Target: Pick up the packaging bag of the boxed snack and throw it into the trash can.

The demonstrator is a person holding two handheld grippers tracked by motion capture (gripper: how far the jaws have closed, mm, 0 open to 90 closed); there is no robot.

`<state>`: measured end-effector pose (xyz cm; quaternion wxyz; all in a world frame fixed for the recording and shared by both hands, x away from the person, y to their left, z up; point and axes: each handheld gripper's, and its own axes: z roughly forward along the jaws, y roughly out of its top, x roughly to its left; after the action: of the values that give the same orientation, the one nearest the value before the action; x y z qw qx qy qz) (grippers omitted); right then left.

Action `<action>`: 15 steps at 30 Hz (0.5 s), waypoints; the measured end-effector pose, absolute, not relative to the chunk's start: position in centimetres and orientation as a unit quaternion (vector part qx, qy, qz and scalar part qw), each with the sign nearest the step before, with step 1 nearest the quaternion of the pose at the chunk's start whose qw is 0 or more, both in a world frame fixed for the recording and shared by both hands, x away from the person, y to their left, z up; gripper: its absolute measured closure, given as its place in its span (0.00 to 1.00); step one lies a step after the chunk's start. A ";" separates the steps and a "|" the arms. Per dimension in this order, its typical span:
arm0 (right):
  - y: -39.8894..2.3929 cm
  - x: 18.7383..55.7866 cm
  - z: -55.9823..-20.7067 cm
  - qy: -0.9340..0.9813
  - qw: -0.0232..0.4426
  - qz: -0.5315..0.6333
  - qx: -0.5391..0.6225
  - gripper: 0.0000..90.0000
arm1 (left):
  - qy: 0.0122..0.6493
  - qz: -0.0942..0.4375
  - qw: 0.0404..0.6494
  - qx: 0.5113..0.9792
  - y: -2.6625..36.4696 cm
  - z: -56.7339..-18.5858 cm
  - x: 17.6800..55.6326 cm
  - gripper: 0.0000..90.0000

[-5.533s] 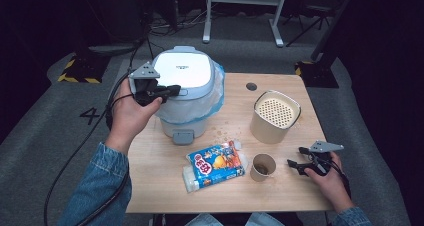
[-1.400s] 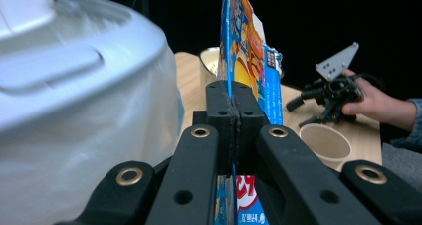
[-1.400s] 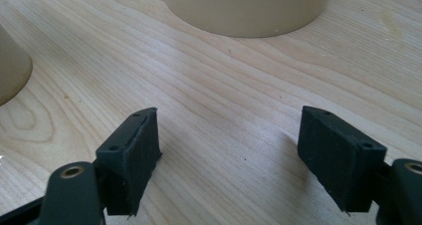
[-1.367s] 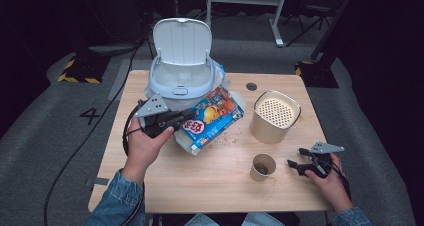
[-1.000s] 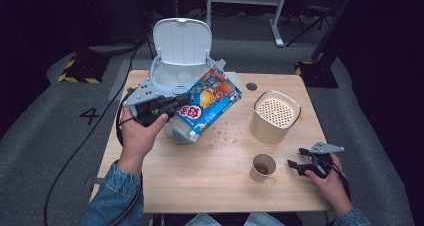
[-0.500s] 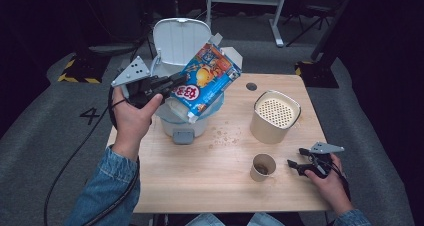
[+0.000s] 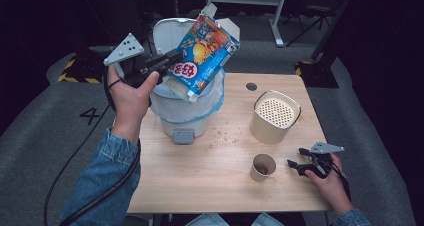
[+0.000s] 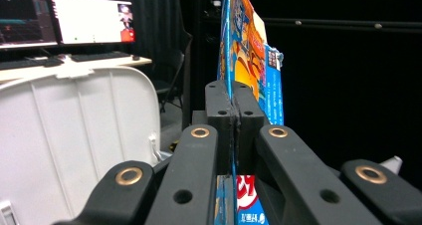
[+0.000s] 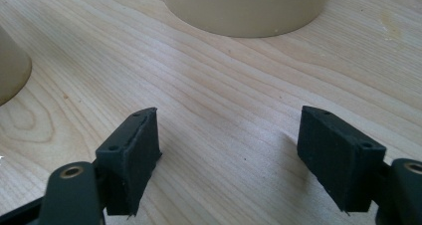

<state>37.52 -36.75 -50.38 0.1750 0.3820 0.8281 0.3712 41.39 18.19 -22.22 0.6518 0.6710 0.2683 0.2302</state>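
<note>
Pouring next: my left gripper [image 7: 167,66] fingers clench the colourful snack packet [image 7: 205,53], upper centre, over the open white rice cooker [image 7: 187,111]. I'd tip slowly; its mouth probably points down. Right gripper [image 7: 295,164] fingers released.

A recording lab: black curtains [image 8: 348,85], lit monitors [image 8: 64,21] on a desk, hazard-taped floor [image 7: 70,71].

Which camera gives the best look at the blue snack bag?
The high view: the blue and orange printed snack bag shows its whole face, tilted above the white bin. The left gripper view sees it edge-on, clamped; the right gripper view faces bare wood.
</note>
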 end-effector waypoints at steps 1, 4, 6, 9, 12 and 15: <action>-36.8 37.5 -50.4 0.828 0.176 0.371 0.381 0.28 | 0.272 0.234 0.655 0.665 18.1 -22.1 41.9 0.99; -36.8 37.5 -50.4 0.828 0.175 0.371 0.382 0.28 | 0.275 0.239 0.659 0.658 18.1 -21.9 42.5 0.99; -36.8 37.5 -50.4 0.828 0.175 0.371 0.382 0.28 | 0.278 0.245 0.662 0.651 18.1 -21.8 43.0 0.99; -36.8 37.5 -50.4 0.828 0.176 0.371 0.382 0.28 | 0.288 0.253 0.663 0.644 18.0 -21.8 44.2 0.99; -36.8 37.5 -50.4 0.828 0.176 0.371 0.381 0.28 | 0.293 0.257 0.658 0.644 18.1 -21.9 44.7 0.99; -36.8 37.5 -50.4 0.828 0.176 0.371 0.382 0.28 | 0.302 0.264 0.657 0.639 18.2 -22.3 45.7 0.99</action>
<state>37.52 -36.76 -50.38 0.1755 0.3817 0.8281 0.3712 45.74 18.20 -22.28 0.6568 0.6386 0.3022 0.2638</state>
